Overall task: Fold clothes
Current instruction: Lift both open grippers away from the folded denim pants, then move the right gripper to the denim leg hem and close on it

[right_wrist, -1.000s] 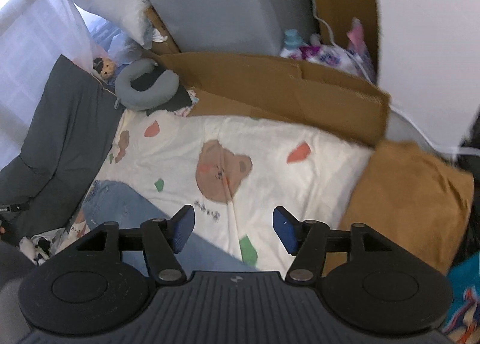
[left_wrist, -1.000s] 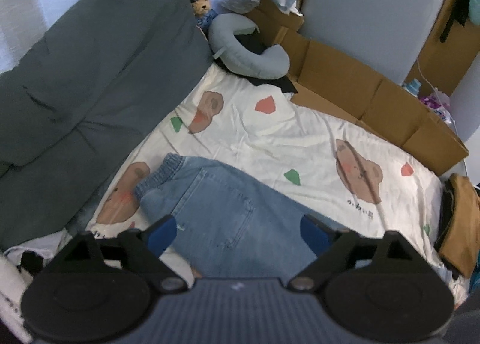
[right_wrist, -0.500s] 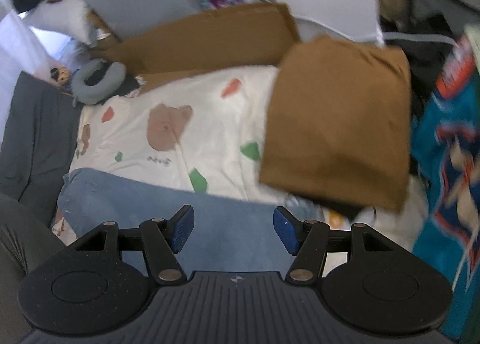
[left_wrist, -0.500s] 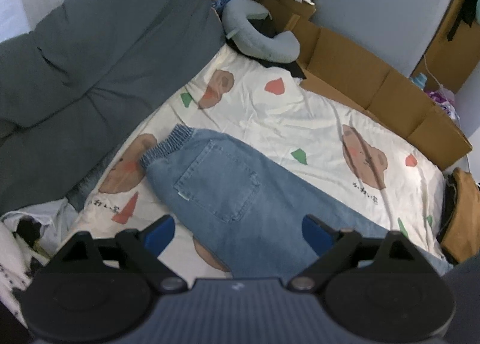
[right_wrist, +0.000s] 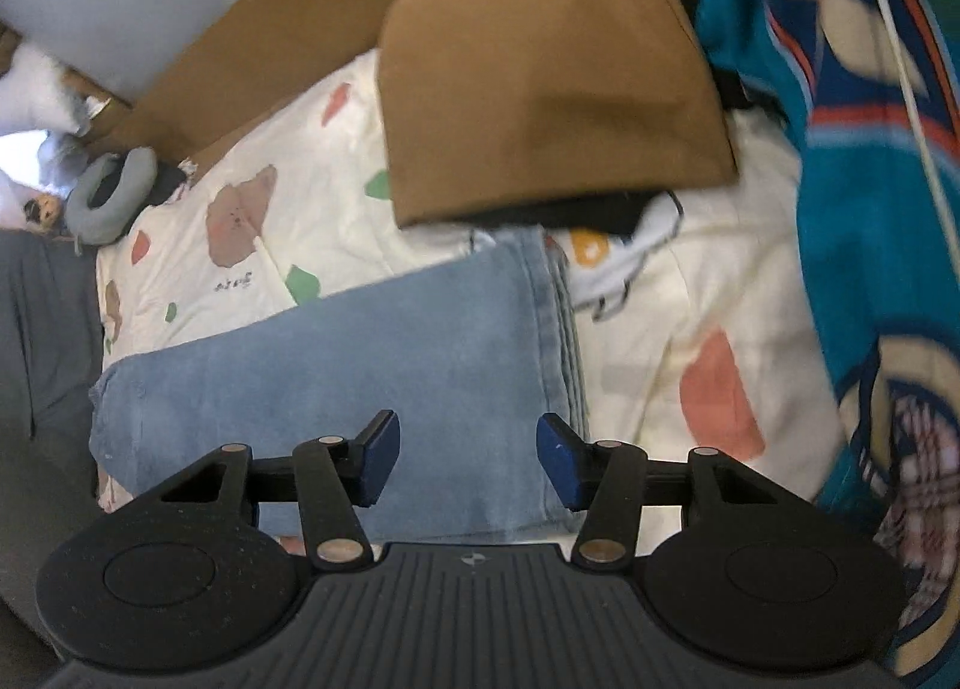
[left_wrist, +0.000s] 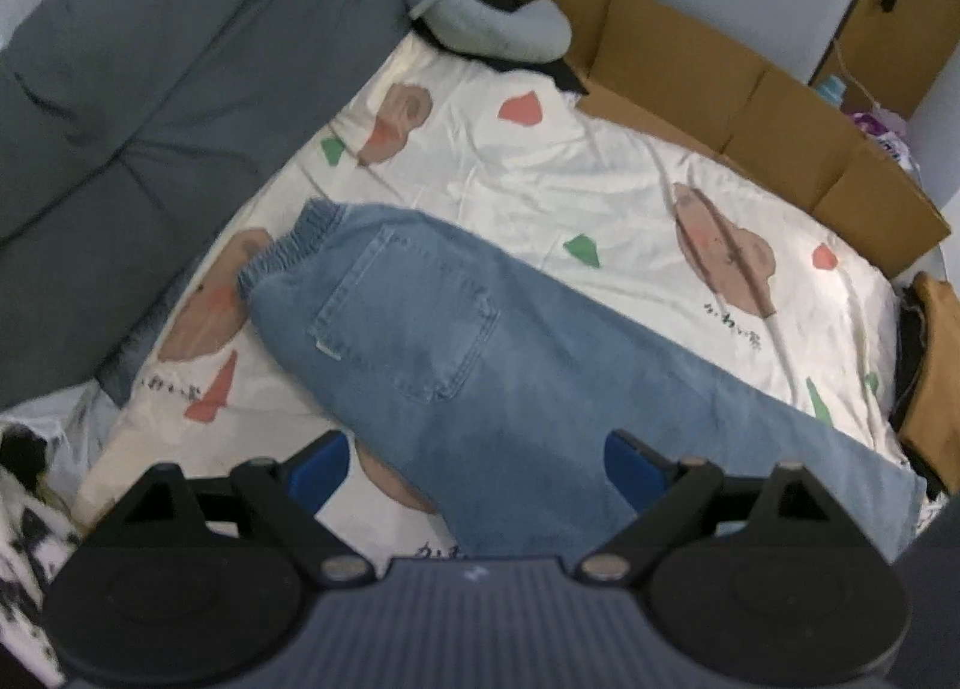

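One pair of jeans, two folded garments.

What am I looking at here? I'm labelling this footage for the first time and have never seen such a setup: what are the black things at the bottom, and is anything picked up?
No robot here: a person holds a hand tool in each hand, each with tongs and a wide-angle camera looking forward along them. The black parts with blue pads are those tongs.

One picture is from the left tongs, the other from the right tongs. Both look down on a bed with a cream bear-print sheet. A pair of blue jeans lies flat across it; the left view faces the waistband end, the right view the leg hem. A folded brown garment lies beyond the hem, and a grey neck pillow near the cardboard.

Nothing is held. Both tongs are open above the jeans; the right ones have just been closing a little.
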